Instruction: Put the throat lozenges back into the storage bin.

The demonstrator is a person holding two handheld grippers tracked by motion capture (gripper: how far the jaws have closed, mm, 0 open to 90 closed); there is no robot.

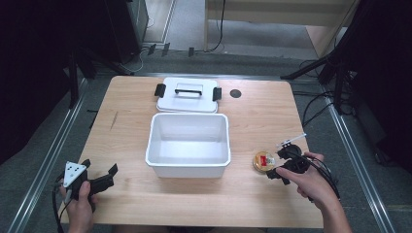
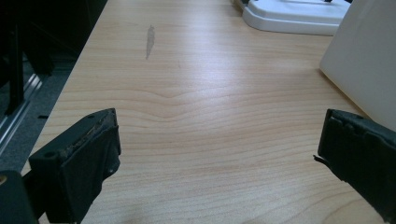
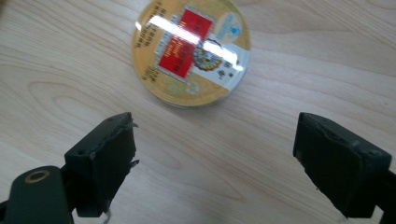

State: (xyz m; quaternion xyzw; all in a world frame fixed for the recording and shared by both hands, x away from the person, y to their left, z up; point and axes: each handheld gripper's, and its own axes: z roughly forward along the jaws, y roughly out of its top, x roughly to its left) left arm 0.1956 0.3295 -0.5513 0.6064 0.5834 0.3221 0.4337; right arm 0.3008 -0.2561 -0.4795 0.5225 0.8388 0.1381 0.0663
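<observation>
A round flat tin [image 1: 263, 161] [image 3: 192, 52] with a yellow, red and white label lies on the table right of the white bin [image 1: 188, 165]. My right gripper [image 1: 282, 162] [image 3: 215, 144] hovers open just short of it, jaws wide, nothing between them. The bin stands open at the table's middle. Its white lid [image 1: 187, 95] with a black handle and clips lies flat behind it. My left gripper [image 1: 101, 171] [image 2: 219, 142] rests open at the front left corner over bare wood, the bin's wall [image 2: 364, 65] off to its right.
A small dark round hole [image 1: 235, 93] sits in the tabletop right of the lid. A grey scuff [image 2: 149, 41] marks the wood at the left. Black stands and cables [image 1: 316, 107] crowd the floor around the table edges.
</observation>
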